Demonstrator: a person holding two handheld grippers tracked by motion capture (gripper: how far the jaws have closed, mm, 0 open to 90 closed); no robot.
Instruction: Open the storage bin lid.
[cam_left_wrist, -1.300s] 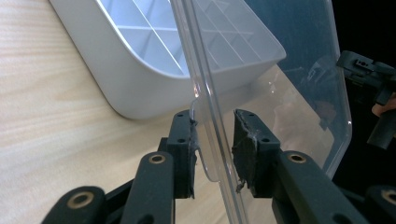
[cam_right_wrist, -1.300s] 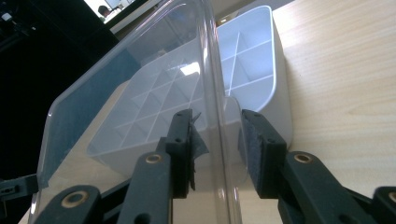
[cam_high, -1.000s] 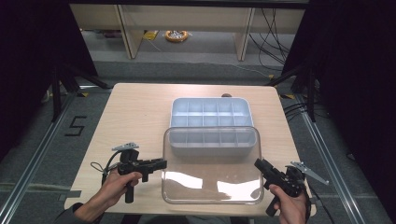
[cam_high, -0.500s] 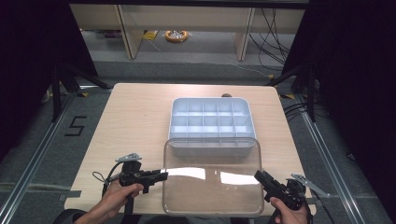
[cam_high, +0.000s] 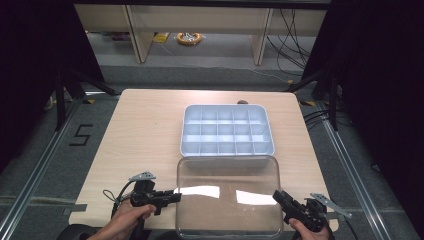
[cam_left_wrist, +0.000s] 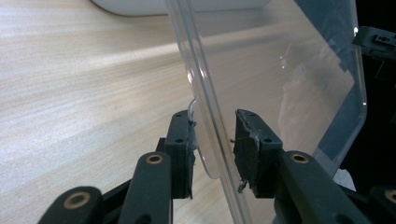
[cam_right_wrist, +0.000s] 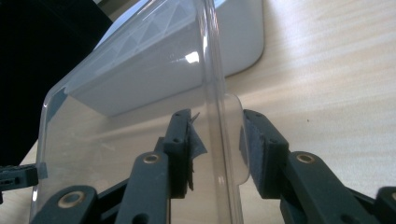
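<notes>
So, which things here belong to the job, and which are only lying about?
Belonging to the job:
- clear lid, its edges between both grippers' jaws
- divided tray, open, no lid on it
- left gripper
- right gripper

Just lying about:
- yellow coil on the floor beyond the table
- cables on the floor
- floor mark "5"

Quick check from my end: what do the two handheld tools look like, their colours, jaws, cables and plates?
Both are black pistol-shaped units. The left tool carries a grey three-cornered plate on top and trails a looping black cable. The right tool has a matching grey plate. Up close, each has two blocky black jaws on arms with brass-coloured pivot pins; the pads look worn and frayed. No sleeves are visible.
</notes>
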